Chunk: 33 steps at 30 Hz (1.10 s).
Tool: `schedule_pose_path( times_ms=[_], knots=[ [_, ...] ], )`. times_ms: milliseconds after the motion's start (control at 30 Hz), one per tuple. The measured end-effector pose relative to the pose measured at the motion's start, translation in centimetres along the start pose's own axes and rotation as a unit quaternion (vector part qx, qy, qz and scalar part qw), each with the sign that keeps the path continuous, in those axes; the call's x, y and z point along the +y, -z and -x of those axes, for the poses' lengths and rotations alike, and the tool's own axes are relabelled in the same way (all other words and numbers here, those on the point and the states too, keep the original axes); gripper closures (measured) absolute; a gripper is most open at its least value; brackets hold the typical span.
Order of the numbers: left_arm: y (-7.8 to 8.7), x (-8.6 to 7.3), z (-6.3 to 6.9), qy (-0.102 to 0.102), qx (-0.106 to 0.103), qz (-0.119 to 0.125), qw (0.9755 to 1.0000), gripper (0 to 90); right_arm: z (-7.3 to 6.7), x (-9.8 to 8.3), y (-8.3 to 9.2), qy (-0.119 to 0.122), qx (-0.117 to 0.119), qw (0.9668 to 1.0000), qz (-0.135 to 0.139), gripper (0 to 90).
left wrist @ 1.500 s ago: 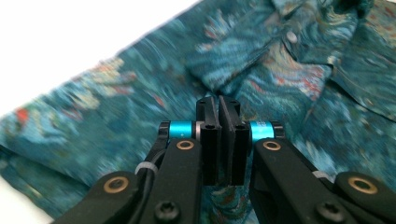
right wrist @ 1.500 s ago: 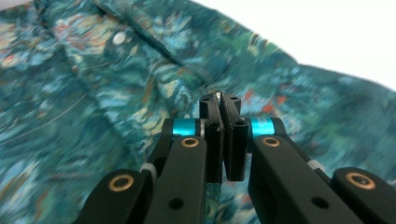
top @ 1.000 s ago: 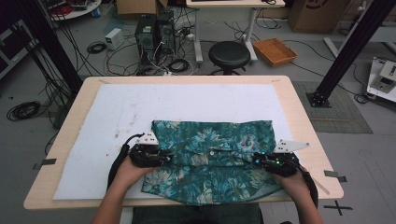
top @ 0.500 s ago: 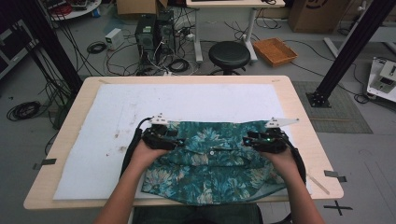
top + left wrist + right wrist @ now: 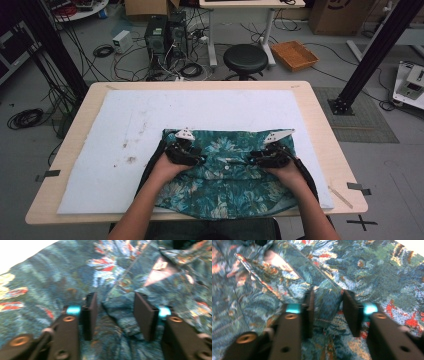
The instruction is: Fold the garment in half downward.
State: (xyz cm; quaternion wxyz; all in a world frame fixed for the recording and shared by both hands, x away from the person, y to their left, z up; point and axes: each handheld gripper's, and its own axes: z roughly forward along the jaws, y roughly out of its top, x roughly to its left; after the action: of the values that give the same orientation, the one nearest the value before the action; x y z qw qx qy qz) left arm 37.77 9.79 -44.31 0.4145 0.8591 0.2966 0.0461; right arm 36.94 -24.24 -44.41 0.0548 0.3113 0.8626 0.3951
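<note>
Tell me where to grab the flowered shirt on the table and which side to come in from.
Grip the flowered shirt at its folded far edge, near the two outer corners, coming from the person's side and from above. It lies flat on the white pad, so only a raised fold gives the jaws something to pinch. The left gripper and right gripper already straddle such ridges of cloth.

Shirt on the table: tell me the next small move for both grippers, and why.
Probably close both sets of jaws on the cloth. The left gripper and the right gripper each have a ridge of the shirt bunched between their jaws, which have just been closing, with gaps still showing beside the fold. Only a firm pinch lets the hands carry it.
</note>
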Motion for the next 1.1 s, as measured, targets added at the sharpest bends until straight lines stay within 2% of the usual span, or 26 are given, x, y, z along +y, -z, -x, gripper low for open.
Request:
schedule_pose_path(
  times_ms=[67,200,400,633,667,733,833,900,967,1033,1100],
  knots=[
    [0.0,0.0,0.2,-0.006,0.005,-0.001,1.0000,62.6,-0.2,-0.1,0.2,0.007,-0.004,1.0000,0.006,78.6],
    [0.3,0.0,0.5,-0.018,0.001,0.001,0.9998,73.6,-0.5,-0.3,0.7,0.019,-0.007,0.9996,0.018,84.7],
    [1.6,-0.3,1.4,-0.026,-0.022,0.024,0.9992,79.0,-1.4,-1.0,1.9,0.026,0.005,0.9978,0.061,85.5],
    [3.2,-0.7,2.7,-0.040,-0.051,0.046,0.9968,82.0,-3.0,-2.7,3.5,0.047,0.023,0.9954,0.081,85.5],
    [3.2,-0.7,2.8,-0.042,-0.050,0.047,0.9967,81.6,-3.3,-2.9,3.7,0.051,0.027,0.9949,0.083,85.5],
    [3.2,-0.6,2.7,-0.034,-0.032,0.054,0.9974,70.8,-3.8,-3.2,3.8,0.060,0.030,0.9942,0.083,85.5],
    [2.7,-0.5,1.7,0.000,-0.012,0.051,0.9986,58.6,-4.5,-3.6,3.9,0.073,0.033,0.9932,0.084,85.5],
    [2.3,-0.4,1.1,0.012,-0.005,0.042,0.9990,57.6,-4.9,-3.9,4.1,0.085,0.039,0.9914,0.091,85.5],
    [1.9,-0.5,0.8,0.014,0.011,0.026,0.9995,56.2,-5.2,-4.1,4.4,0.096,0.045,0.9895,0.098,85.5],
    [1.6,-0.6,0.6,0.015,0.010,0.016,0.9997,56.2,-5.4,-4.4,4.8,0.106,0.051,0.9876,0.104,85.4],
    [1.2,-0.7,0.8,0.010,0.002,0.009,0.9999,56.2,-5.4,-4.7,5.1,0.103,0.057,0.9873,0.107,85.4]
  ],
)
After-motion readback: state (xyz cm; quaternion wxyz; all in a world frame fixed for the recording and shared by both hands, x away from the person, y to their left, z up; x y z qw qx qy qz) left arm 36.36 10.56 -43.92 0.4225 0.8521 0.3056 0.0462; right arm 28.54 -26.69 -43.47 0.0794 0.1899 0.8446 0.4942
